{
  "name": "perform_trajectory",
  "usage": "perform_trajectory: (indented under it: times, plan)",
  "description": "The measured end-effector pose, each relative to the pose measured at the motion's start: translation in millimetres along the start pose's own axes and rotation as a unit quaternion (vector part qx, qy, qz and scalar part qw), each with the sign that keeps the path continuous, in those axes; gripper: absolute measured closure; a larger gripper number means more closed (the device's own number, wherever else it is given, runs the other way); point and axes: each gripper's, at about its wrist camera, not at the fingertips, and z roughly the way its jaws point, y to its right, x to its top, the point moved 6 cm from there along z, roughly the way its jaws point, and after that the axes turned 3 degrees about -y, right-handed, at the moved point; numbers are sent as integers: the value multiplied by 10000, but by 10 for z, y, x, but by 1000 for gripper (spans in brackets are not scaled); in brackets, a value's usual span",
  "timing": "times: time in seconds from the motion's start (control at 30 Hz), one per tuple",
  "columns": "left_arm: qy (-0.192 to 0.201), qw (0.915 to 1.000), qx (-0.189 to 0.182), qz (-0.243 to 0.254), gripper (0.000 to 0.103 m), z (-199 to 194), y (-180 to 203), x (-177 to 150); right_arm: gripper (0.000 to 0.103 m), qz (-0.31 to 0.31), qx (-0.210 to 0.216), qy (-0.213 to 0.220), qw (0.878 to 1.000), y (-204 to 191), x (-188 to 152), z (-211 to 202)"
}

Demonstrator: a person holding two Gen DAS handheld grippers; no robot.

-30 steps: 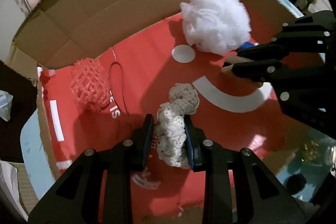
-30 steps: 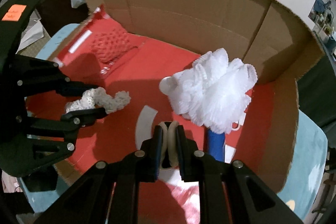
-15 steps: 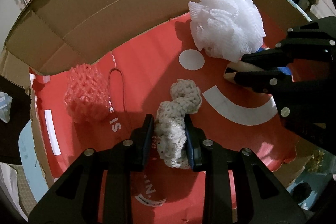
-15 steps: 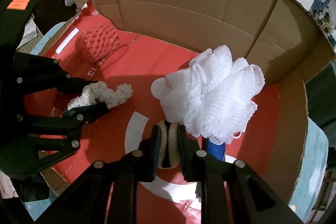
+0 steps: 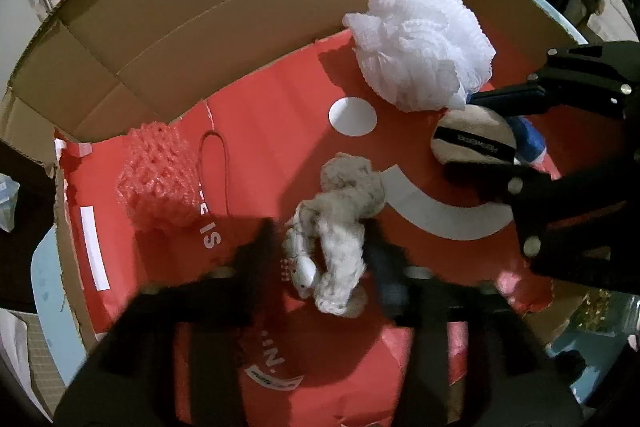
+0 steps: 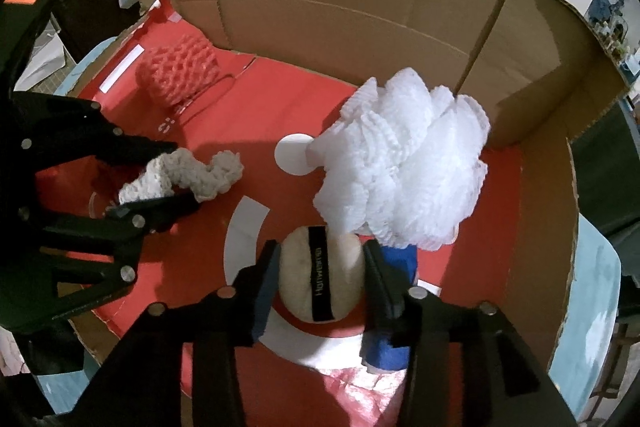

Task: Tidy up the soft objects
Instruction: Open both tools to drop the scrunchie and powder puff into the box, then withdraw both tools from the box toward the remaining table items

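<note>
Over the red-lined cardboard box (image 6: 360, 7), both my jaws have just been opening, releasing the crocheted piece (image 5: 340, 227) and round puff (image 6: 322, 275) to drop them inside.

corrugated cardboard box (image 6: 360, 7), frilly white mesh pouf (image 6: 404, 163), cream crocheted yarn piece (image 5: 340, 227)
</note>
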Motion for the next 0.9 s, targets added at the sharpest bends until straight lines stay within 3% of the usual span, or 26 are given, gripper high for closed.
perform_trajectory:
  times: [0.33, 0.5, 0.7, 0.9]
  plan:
    - [210, 9998, 49, 43, 40, -111, 50, -17, 37, 65, -128, 87, 9999, 68, -43, -130]
    - [408, 9991, -10, -65, 40, -370, 116, -60, 29, 144, -145, 293, 9994, 69, -112, -380]
    - [958, 9948, -64, -328, 32, -860, 116, -235, 19, 285, -154, 782, 9964, -48, -229, -898]
    - [1711, 9835, -115, -569, 25, -1441, 143, -492, 9, 431, -208, 1393, 9891, -142, -458, -1461]
